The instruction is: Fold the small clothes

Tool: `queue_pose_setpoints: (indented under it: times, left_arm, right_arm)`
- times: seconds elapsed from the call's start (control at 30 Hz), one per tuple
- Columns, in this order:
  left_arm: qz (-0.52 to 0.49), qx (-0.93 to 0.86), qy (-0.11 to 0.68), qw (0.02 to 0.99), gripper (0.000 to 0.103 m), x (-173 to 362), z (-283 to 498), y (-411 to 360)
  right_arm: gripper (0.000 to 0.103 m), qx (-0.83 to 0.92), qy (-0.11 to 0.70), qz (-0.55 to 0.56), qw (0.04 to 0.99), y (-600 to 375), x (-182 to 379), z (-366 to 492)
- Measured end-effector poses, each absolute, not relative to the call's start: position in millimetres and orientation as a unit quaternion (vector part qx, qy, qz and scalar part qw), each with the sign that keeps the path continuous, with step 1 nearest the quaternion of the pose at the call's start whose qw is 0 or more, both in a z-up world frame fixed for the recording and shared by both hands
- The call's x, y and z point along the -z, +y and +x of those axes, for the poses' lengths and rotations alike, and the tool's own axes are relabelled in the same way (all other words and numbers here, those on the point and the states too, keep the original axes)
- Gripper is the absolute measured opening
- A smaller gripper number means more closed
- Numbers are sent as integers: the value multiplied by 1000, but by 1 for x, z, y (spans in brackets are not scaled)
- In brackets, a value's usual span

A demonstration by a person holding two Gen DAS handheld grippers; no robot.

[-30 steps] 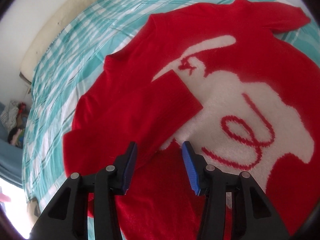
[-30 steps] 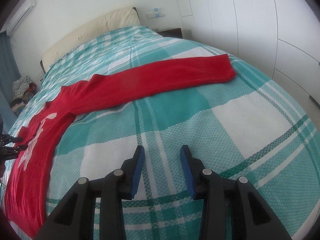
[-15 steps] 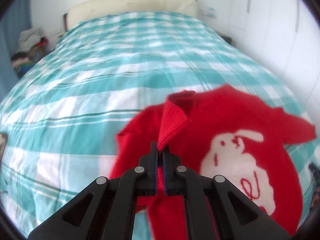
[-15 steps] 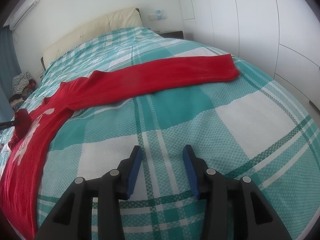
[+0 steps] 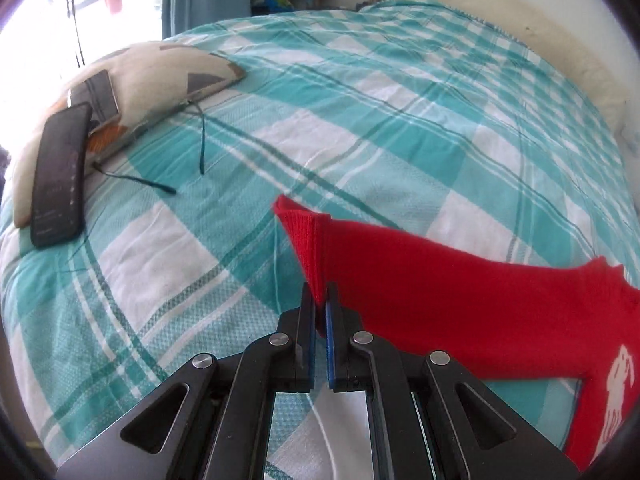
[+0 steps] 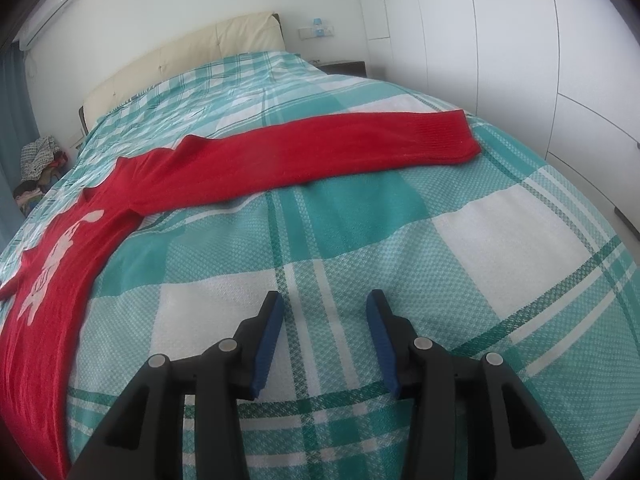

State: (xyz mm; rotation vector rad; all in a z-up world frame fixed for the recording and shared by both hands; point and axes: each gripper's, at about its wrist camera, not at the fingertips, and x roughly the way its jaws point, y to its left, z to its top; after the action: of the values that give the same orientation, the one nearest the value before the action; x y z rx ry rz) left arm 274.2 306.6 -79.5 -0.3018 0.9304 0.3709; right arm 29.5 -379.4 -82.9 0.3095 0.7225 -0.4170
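A red sweater with a white figure on its front lies on the teal plaid bed cover. My left gripper is shut on the ribbed cuff of one sleeve and holds that sleeve stretched out above the cover. The other sleeve lies flat across the bed, its cuff toward the right. My right gripper is open and empty above bare cover, in front of that sleeve and apart from it.
A patterned cushion lies at the left with a black phone and a second device on it, and a thin cable beside it. A padded headboard, white wardrobe doors and a clothes pile surround the bed.
My left gripper closed on the sleeve cuff that lay folded across the sweater's front, lifted it and carried it outward to the left. My right gripper stayed open and barely shifted.
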Motion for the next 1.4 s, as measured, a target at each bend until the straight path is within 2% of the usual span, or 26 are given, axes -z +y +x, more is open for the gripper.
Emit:
queue_pose_setpoints:
  times: [0.37,0.77,1.4]
  left_arm:
    - [-248,-145,430,856,3,113,249,332]
    - [-270,-130,413,860,5,120,243,338]
    - [-244,-139,415,865,6,118,247,333]
  right_arm:
    - [44,205,352,144,902,-378,83,31]
    - [44,208,355,138,901,-377,83,32]
    - [44,207,354,141,901,-377,84,32]
